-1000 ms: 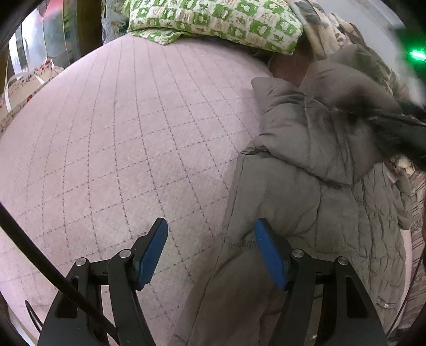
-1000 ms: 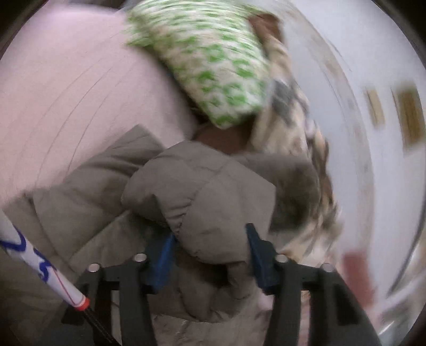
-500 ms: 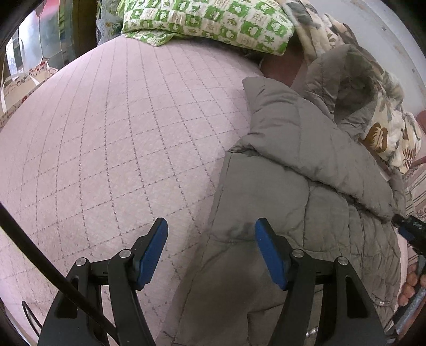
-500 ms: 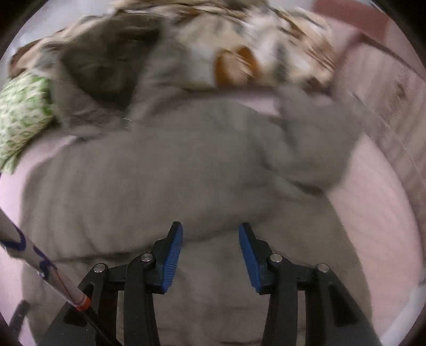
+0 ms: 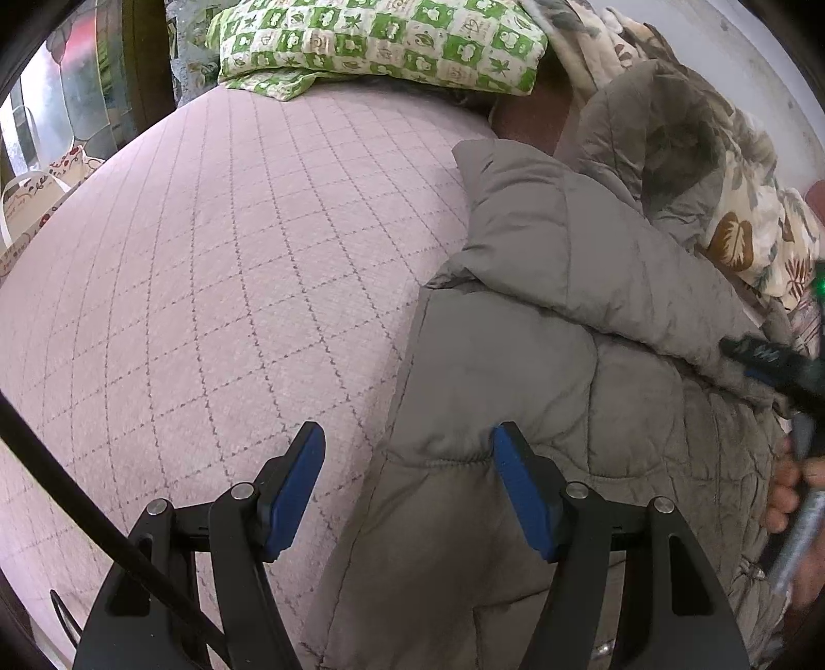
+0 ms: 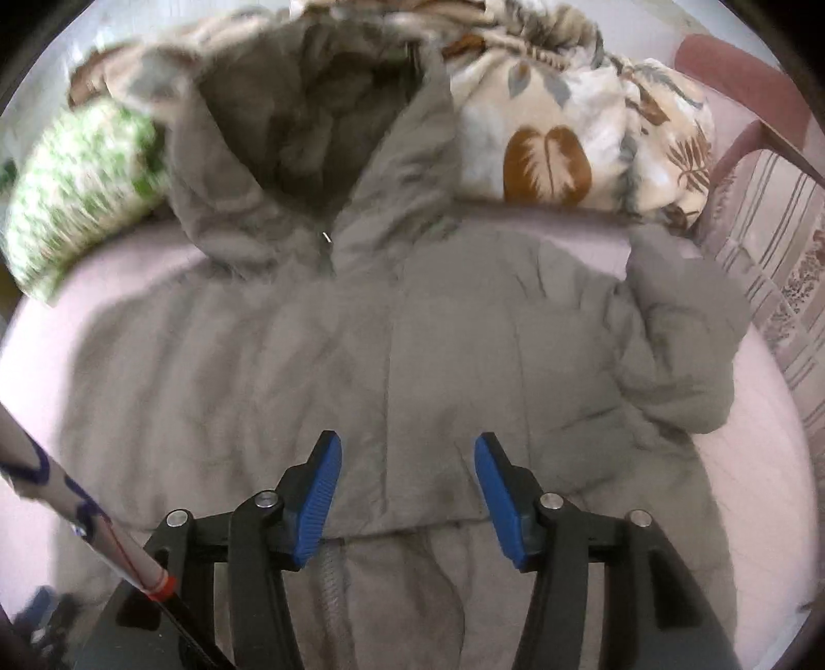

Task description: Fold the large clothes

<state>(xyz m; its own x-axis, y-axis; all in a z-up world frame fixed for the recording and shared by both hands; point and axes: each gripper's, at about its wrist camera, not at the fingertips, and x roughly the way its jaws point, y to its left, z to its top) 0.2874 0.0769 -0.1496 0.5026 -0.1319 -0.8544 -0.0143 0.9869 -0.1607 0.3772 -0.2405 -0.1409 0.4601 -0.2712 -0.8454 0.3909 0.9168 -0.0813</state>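
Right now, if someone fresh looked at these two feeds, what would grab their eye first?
The big grey padded hooded coat spread across the pink quilted bed cover, its hood toward the pillows. Next, the green-and-white checked pillow at the head of the bed and the leaf-print bedding bunched beside the hood. Both hand-held grippers, left and right, hang open over the coat, gripping nothing.

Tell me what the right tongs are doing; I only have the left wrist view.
Observer: The right tongs hang above the jacket's lower middle. They have just been opening, and nothing is between them.
Operator: Report the far sleeve.
Observer: That sleeve lies crumpled out to the side on the pink bedspread, not yet folded in.
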